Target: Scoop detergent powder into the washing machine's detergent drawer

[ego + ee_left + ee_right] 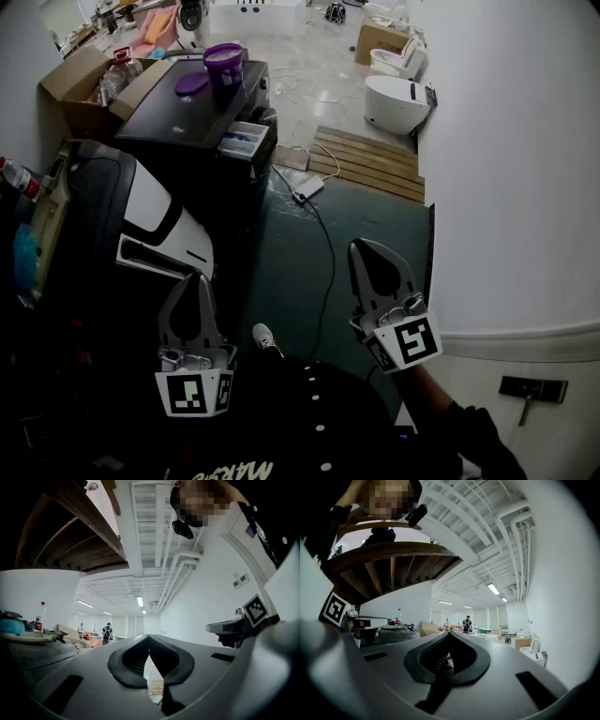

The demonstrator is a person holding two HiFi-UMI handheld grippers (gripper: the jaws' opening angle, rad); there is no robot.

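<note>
Hovering level and well short of the washing machine [178, 122], left claw [199, 278] and right claw [361, 246] are both pressed together on nothing, detergent drawer [246, 139] pulled out, purple tub [224, 64] on top.

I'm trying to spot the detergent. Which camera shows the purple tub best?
The head view: the purple tub stands far off on the dark washing machine, with a purple lid lying beside it. Neither the left gripper view nor the right gripper view shows it; both look level across the room over their own closed jaws.
</note>
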